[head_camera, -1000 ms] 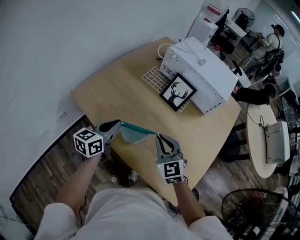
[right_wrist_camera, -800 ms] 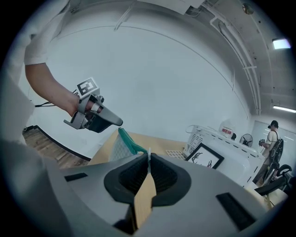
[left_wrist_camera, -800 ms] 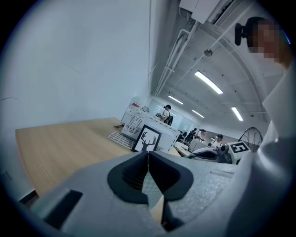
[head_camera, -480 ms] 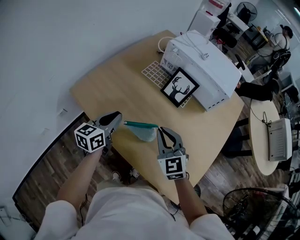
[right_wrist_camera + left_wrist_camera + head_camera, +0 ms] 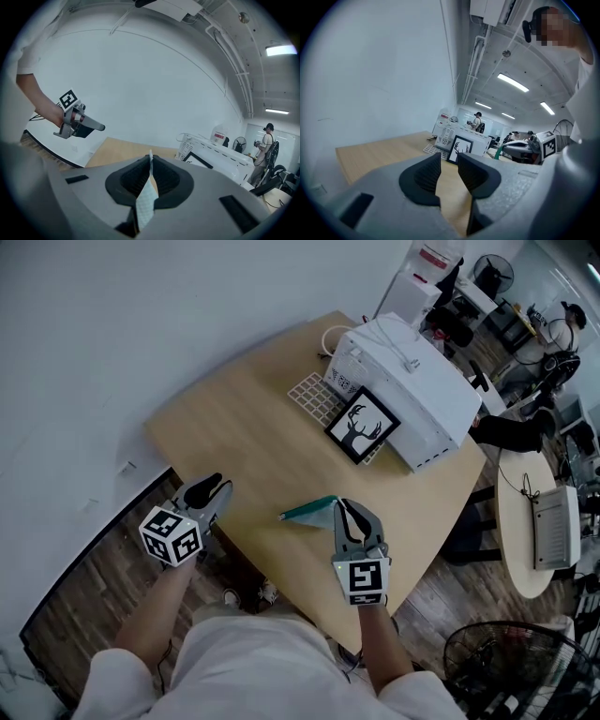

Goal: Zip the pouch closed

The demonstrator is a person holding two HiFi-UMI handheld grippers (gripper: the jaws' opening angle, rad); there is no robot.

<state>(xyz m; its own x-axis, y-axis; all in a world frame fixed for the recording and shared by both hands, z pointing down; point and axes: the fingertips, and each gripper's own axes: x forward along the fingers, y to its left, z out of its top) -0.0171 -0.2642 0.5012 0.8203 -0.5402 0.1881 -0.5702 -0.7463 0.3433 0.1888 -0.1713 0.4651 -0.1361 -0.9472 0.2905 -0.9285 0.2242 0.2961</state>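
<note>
From the head view, the right hand-held gripper (image 5: 343, 509) is clamped on one end of a small pale mesh pouch with a teal zip edge (image 5: 309, 513). The pouch sticks out to the left of its tips, in the air above the light wooden bench (image 5: 253, 427). The left hand-held gripper (image 5: 212, 487) hangs well apart from the pouch, further left, over the bench's near edge.

In the left gripper view, we see its jaws narrowly apart. They have just been opening, and nothing lies between them, only bench beyond. The pouch shows as a teal sliver (image 5: 499, 151) far to the right of the tips.

In the right gripper view, the ribbed pads (image 5: 135, 178) press together on a thin sheet of white mesh, which rises between them and droops below.

We judge the pouch very light, thin and limp. Held at one end, it will likely fold and twist instead of staying taut. A pull on the zip would then drag the cloth along. We would keep one grip on the fabric end just beside the zip track and take the slider tab with the free left hand-held gripper. We cannot make out the slider, nor whether the zip is already shut.
</note>
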